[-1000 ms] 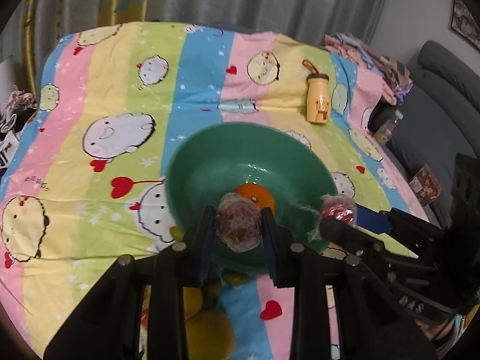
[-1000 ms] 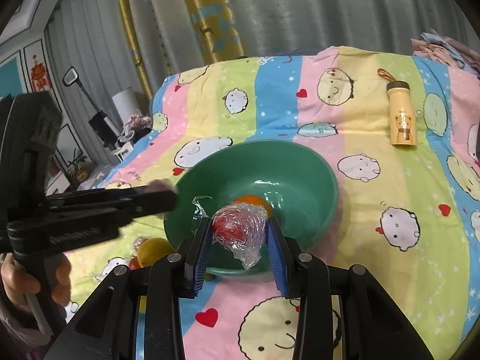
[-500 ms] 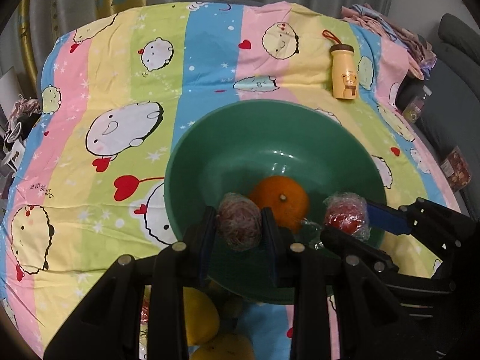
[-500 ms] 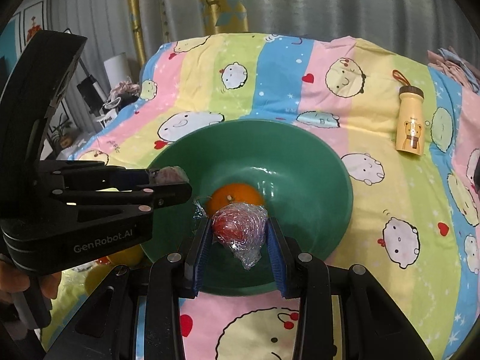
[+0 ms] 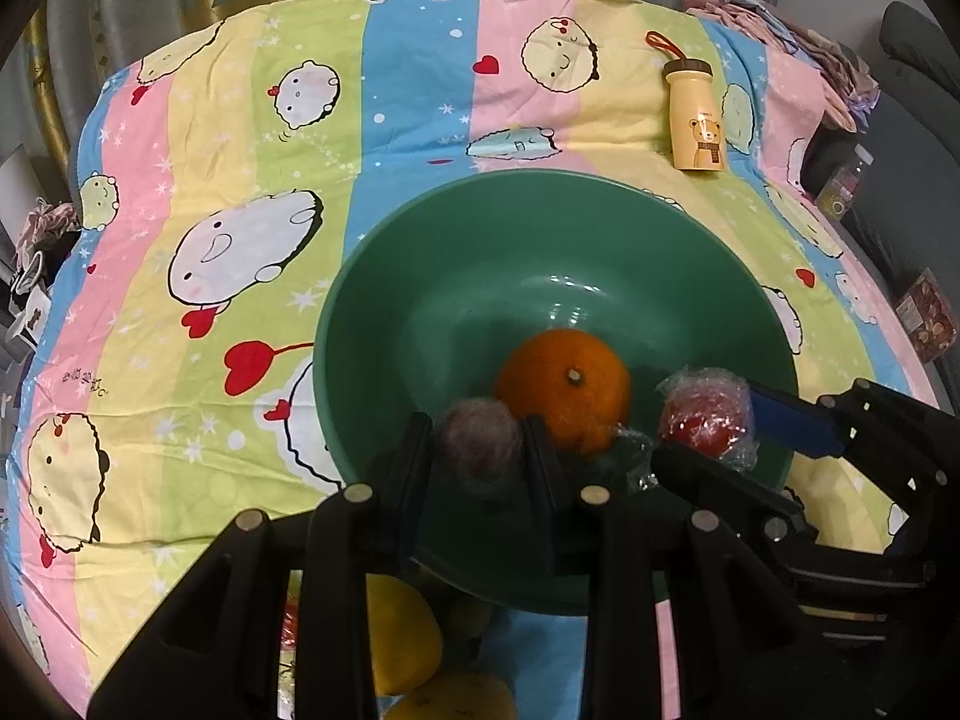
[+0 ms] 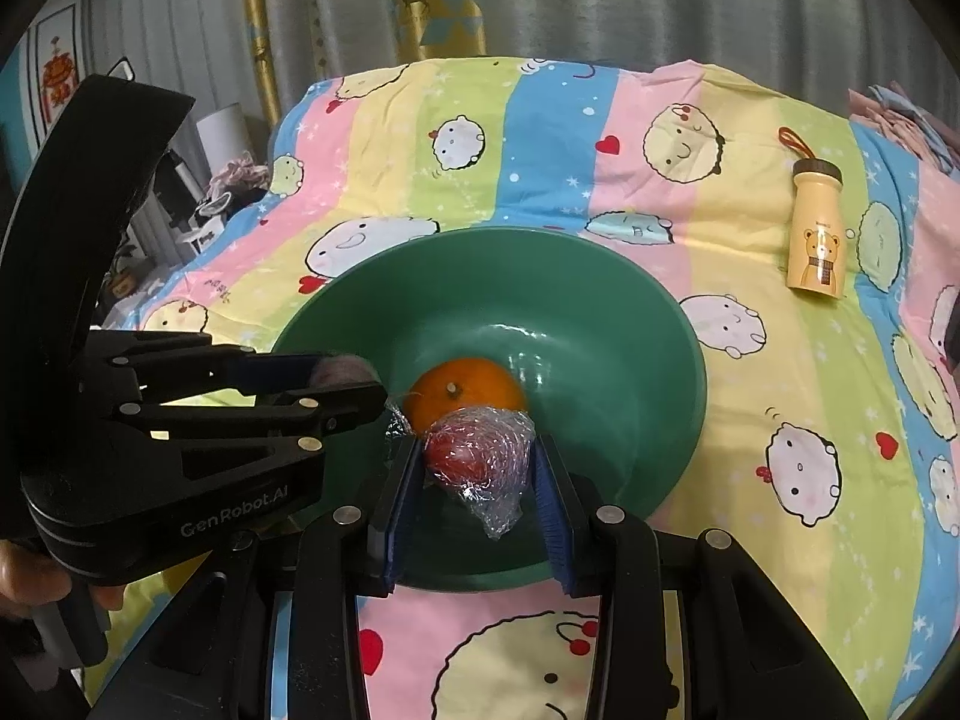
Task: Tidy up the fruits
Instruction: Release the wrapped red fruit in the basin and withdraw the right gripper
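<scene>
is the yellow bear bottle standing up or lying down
Lying down. The yellow bear bottle rests on its side on the striped sheet, brown cap pointing away, beyond the green bowl.

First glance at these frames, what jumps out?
The big green plastic bowl mid-bedsheet, with one orange in it. Over its near rim, each gripper clamps a cling-wrapped fruit: the left gripper a dull pinkish one, the right gripper a red one. A yellow bear-print bottle lies far right.

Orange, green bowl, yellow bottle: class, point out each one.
Orange [image 5: 563,391], left wrist view, on its peel.
Green bowl [image 6: 672,354], right wrist view, on its inner wall.
Yellow bottle [image 6: 817,240], right wrist view, on its body.
</scene>
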Available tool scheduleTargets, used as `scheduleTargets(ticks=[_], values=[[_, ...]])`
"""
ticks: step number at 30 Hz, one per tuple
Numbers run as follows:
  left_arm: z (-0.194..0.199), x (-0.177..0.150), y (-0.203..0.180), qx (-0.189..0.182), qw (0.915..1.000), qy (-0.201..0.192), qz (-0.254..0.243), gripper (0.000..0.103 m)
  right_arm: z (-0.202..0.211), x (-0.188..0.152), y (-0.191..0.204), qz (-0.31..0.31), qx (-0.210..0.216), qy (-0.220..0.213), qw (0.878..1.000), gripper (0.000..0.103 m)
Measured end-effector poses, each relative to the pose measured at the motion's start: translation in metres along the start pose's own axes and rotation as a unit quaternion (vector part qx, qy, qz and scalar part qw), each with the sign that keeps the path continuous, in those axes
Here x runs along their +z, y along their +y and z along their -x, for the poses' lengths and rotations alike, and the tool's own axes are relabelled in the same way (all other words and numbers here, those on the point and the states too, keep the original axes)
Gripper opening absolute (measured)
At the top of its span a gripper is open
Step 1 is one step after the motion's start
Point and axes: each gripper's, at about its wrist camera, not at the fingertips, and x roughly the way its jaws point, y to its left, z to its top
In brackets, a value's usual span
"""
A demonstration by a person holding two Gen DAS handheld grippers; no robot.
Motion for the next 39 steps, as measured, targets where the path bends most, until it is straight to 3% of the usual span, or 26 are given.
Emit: scheduleTargets(ticks=[3,8,10,13,19,22,25,29,31,33,39], values=[[0.002,0.000,0.001,0.001,1.0000,-0.002,0.003,0.032,0.000,-0.001,0.000,0.002,-0.001,0.002,1.000,0.038],[0.014,0.002,0.001,-0.002,0.9997,-0.024,0.010,0.064,0.006,-0.001,0.000,0.002,-0.011,-0.007,1.000,0.039],[0.024,0.002,0.001,0.001,0.9992,-0.039,0.012,0.070,0.010,0.000,-0.002,-0.001,-0.014,-0.013,1.000,0.050],[0.042,-0.001,0.003,-0.005,0.9979,-0.062,0.017,0.079,0.017,0.000,-0.003,-0.003,-0.016,-0.022,1.000,0.055],[0.082,-0.033,0.013,-0.022,0.9950,-0.091,0.036,0.090,0.040,0.001,-0.006,-0.022,-0.017,-0.055,0.998,0.063],[0.101,-0.057,0.023,-0.016,0.9942,-0.096,0.046,0.102,0.053,-0.004,-0.007,-0.043,0.001,-0.070,0.997,0.067],[0.115,-0.083,0.036,0.001,0.9937,-0.096,0.058,0.103,0.063,-0.011,-0.003,-0.058,0.028,-0.073,0.995,0.071],[0.134,-0.115,0.058,0.005,0.9917,-0.085,0.096,0.103,0.075,-0.021,0.006,-0.054,0.029,-0.078,0.995,0.072],[0.145,-0.128,0.066,0.014,0.9903,-0.087,0.108,0.103,0.078,-0.027,0.009,-0.062,0.040,-0.078,0.994,0.080],[0.153,-0.139,0.072,0.019,0.9892,-0.086,0.117,0.103,0.080,-0.033,0.012,-0.072,0.045,-0.077,0.993,0.082],[0.166,-0.152,0.076,0.000,0.9847,-0.094,0.147,0.103,0.082,-0.051,0.029,-0.067,0.059,-0.061,0.994,0.083]])
